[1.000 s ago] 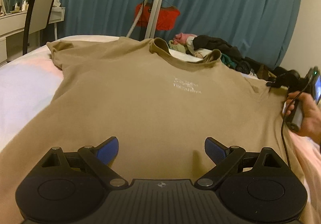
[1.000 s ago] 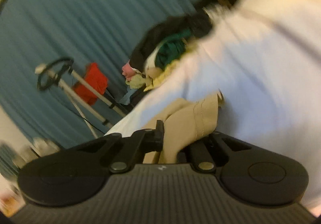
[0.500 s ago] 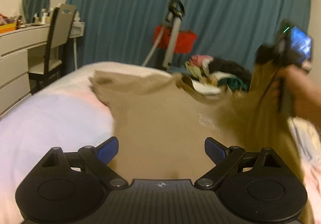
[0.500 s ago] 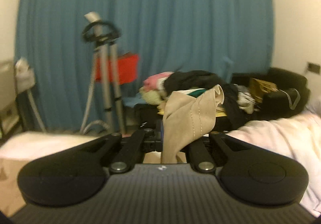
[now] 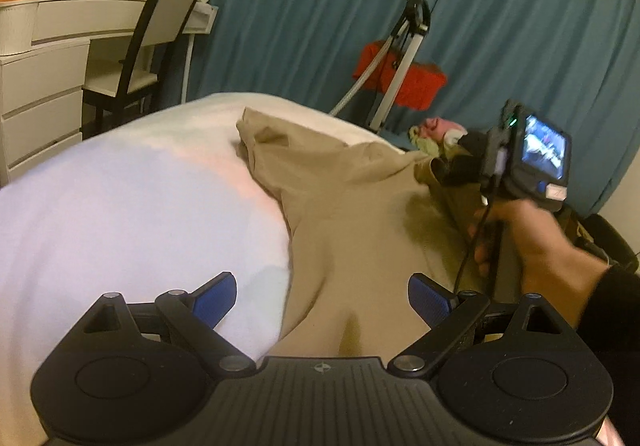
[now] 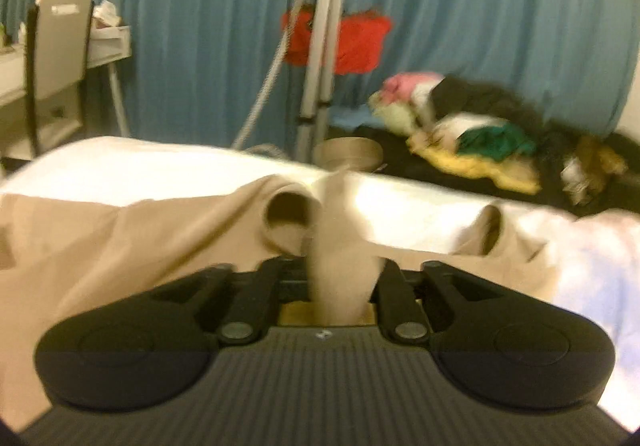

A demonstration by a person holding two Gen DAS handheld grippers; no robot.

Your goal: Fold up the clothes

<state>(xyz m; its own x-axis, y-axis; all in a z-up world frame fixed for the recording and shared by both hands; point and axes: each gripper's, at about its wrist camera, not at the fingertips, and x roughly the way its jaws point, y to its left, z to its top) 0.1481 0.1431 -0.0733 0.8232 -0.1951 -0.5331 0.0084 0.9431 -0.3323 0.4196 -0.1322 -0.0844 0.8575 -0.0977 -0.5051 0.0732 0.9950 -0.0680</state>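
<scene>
Tan cotton, a t-shirt (image 5: 360, 230), lies on the white bed (image 5: 132, 206), spreading from between the fingers of the left gripper (image 5: 322, 296) out ahead and to their right. Its blue-padded fingers (image 5: 214, 296) are spread wide with nothing between them but the shirt's near edge lying below; the left pad hangs over bare sheet, the right pad over tan cloth. Ahead and to the right of those fingers, the right gripper (image 5: 456, 170) sits in the person's right hand (image 5: 532, 230), its tips at a raised fold of the shirt near the far edge.

From the right wrist, the right gripper's (image 6: 340, 274) fingers are pressed together on a strip of the t-shirt (image 6: 120, 230) that stands up between them. Just ahead and left of the pinch the collar opens as a round dark hole. More tan cloth runs off to the left of the fingers; to their right another fold humps up on the bed (image 6: 420, 214).

Beyond the fingers stand a silver tripod (image 6: 316, 58) with something red (image 6: 352, 42) behind it, a teal curtain (image 6: 480, 6), and a pile of clothes (image 6: 460, 126) ahead to the right. Far left of the left gripper's fingers are a chair (image 5: 160, 26) and a white dresser (image 5: 44, 58).
</scene>
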